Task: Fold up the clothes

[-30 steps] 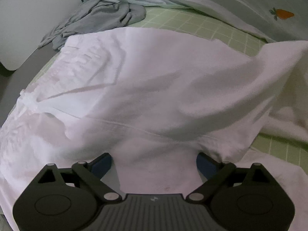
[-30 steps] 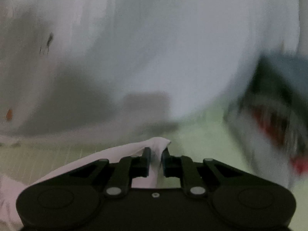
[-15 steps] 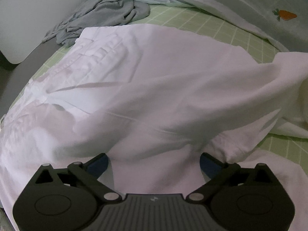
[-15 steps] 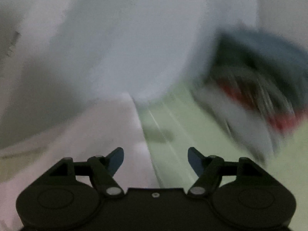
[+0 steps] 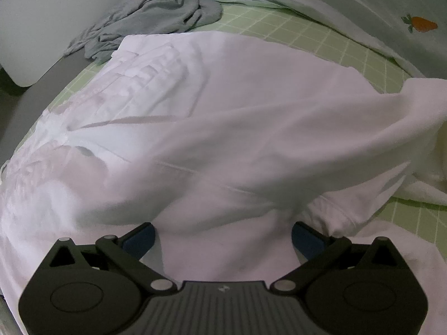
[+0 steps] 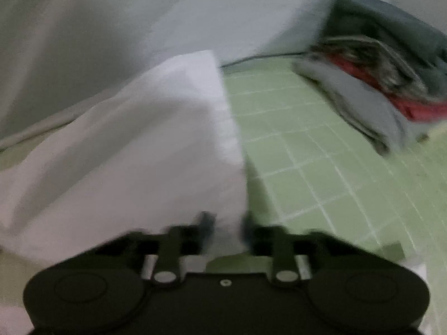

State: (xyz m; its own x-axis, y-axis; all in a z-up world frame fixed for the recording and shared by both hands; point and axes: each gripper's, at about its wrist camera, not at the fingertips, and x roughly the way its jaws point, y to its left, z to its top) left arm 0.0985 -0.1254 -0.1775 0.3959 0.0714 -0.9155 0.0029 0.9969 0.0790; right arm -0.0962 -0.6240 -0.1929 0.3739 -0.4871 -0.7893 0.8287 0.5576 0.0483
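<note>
Right hand-held gripper [image 6: 227,223] reclosing on white garment [image 6: 134,153].

Left gripper [image 5: 223,236]: matte black body, two round housings at 7 and 5 o'clock, each with a recessed disc. Ribbed grey centre plate with a small pale logo at 6 o'clock. Black linkage arms on silver pivot pins, blue pads on the fingers [image 5: 139,240]. Right gripper [image 6: 227,227]: same black body, plain black centre with one small screw, silver pins, motion-blurred dark fingers.
</note>
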